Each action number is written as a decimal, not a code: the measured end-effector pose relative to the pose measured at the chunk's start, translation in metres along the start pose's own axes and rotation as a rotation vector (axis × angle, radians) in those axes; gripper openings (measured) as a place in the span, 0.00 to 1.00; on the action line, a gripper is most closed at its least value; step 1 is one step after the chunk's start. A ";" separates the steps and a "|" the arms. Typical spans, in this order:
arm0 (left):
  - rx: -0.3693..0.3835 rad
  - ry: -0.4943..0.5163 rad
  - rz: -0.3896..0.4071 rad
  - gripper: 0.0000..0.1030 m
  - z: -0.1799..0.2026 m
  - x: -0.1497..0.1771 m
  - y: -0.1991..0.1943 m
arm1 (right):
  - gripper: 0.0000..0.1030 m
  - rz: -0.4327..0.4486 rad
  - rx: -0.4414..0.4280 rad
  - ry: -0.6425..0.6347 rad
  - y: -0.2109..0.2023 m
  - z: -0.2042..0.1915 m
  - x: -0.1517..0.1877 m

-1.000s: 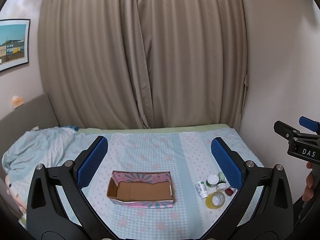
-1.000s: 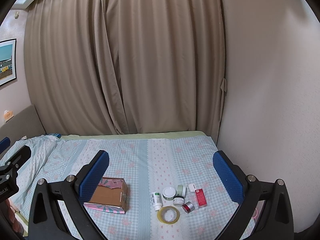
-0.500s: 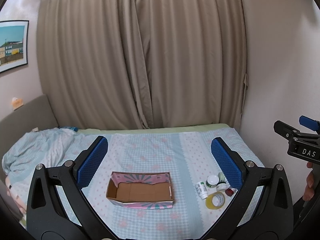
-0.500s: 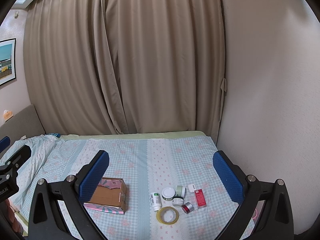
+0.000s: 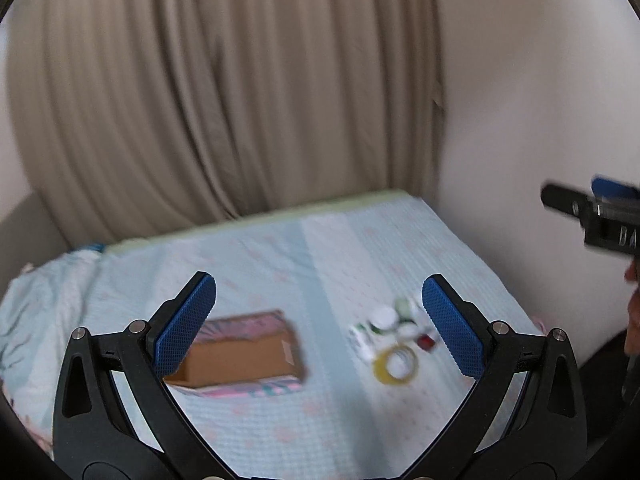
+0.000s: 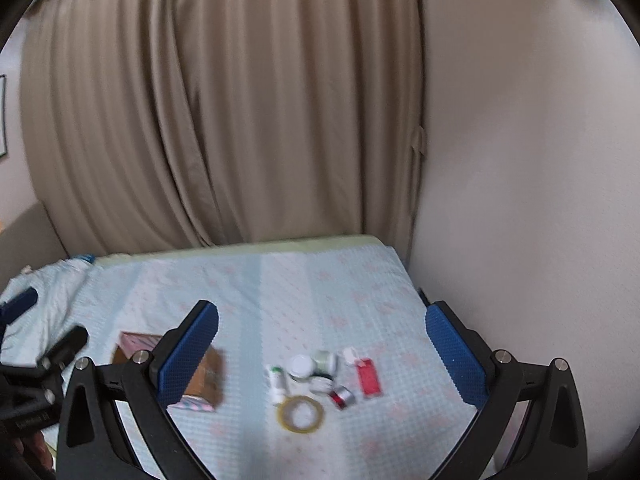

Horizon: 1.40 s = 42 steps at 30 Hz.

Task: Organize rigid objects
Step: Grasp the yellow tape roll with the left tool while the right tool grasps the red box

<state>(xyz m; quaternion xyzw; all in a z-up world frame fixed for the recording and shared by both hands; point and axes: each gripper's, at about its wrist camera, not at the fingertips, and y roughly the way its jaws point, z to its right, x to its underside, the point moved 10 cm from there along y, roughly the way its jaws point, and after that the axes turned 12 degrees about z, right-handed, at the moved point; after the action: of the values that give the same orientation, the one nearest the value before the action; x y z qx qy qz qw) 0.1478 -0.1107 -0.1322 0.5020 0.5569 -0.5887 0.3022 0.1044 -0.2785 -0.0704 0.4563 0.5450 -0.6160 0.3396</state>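
Blue bedspread [image 6: 280, 304], shallow cardboard box [image 5: 244, 354], clustered jars [image 6: 314, 368], yellow tape ring [image 6: 301, 414]

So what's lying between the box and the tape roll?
Nothing: only bare bedsheet separates the box from the tape roll. The right wrist view shows it best, though blurred.

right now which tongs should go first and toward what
Probably the right tongs, lowered toward the yellow tape roll. Both tongs are open and empty, the cardboard box looks empty, and the small items lie loose beside it, the roll nearest and clear of the rest.
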 end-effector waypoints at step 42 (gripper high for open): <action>0.089 0.578 -0.452 1.00 0.216 0.391 0.296 | 1.00 -0.620 -0.026 -0.003 0.339 0.088 0.366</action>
<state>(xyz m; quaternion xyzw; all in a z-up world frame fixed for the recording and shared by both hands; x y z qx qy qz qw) 0.2414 -0.2973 -0.6260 0.5246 0.6898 -0.4982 -0.0271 0.2686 -0.3951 -0.5347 0.2631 0.6655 -0.6839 0.1421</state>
